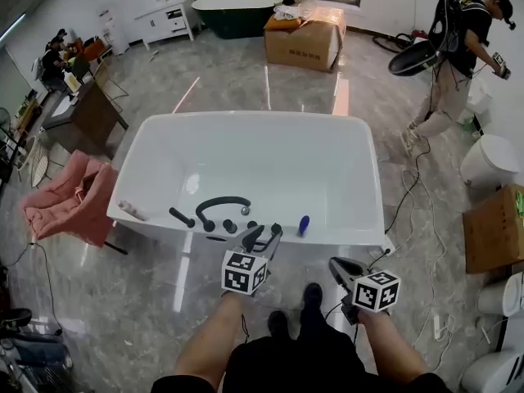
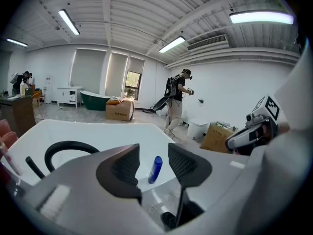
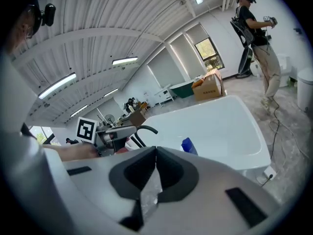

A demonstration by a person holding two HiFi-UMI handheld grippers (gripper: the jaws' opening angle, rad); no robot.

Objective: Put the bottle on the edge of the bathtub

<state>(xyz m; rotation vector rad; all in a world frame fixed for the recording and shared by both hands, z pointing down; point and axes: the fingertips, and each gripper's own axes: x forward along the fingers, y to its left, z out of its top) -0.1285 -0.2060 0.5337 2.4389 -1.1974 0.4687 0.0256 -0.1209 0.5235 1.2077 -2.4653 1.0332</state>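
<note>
Blue bottle [image 1: 304,225] stands on the bathtub [image 1: 246,119] rim, so the task looks done; left tool [image 1: 268,231] gapes beside it, right tool [image 1: 334,262] is pressed together, empty.

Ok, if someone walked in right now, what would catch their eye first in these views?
The big white rectangular bathtub fills the middle of the head view, and a small blue plastic bottle stands out at its near rim. The left claw is open just left of that bottle, not touching it, while the right claw is shut lower right, outside the tub.
</note>
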